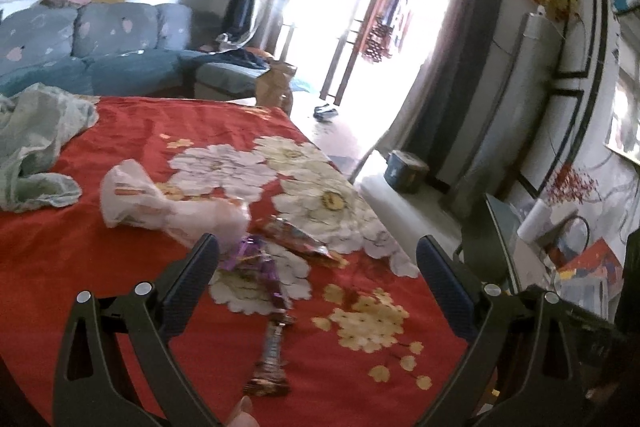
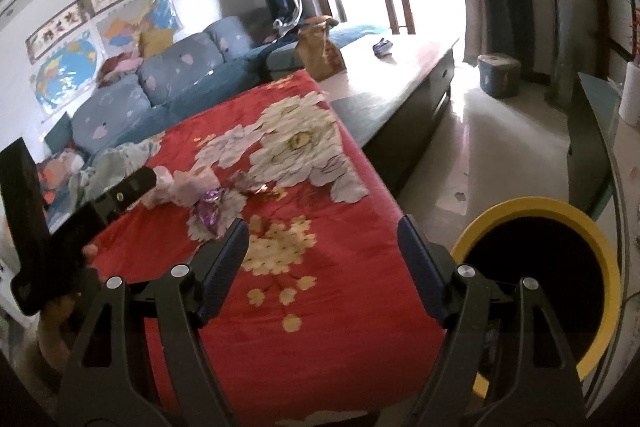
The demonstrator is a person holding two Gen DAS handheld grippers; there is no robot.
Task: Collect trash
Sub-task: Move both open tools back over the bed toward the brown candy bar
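Trash lies on a red flowered cloth point(image 1: 100, 267): a crumpled white plastic bag point(image 1: 160, 205), a purple foil wrapper point(image 1: 250, 261), a brown snack wrapper point(image 1: 270, 359) and a red-orange foil wrapper point(image 1: 300, 235). My left gripper point(image 1: 318, 251) is open and empty just above the purple wrapper. My right gripper point(image 2: 322, 233) is open and empty over the cloth's near right part. The white bag point(image 2: 180, 185) and purple wrapper point(image 2: 210, 209) lie beyond its left finger. A yellow-rimmed black bin point(image 2: 560, 219) stands beside the table at right. The left gripper's body point(image 2: 116, 195) shows at left.
A pale green cloth point(image 1: 32, 143) lies bunched at the table's far left. A blue sofa point(image 1: 100, 43) stands behind. A dark low table point(image 2: 400, 75) with a brown paper bag point(image 2: 320, 53) lies beyond. A round blue stool point(image 2: 498, 75) stands on the floor.
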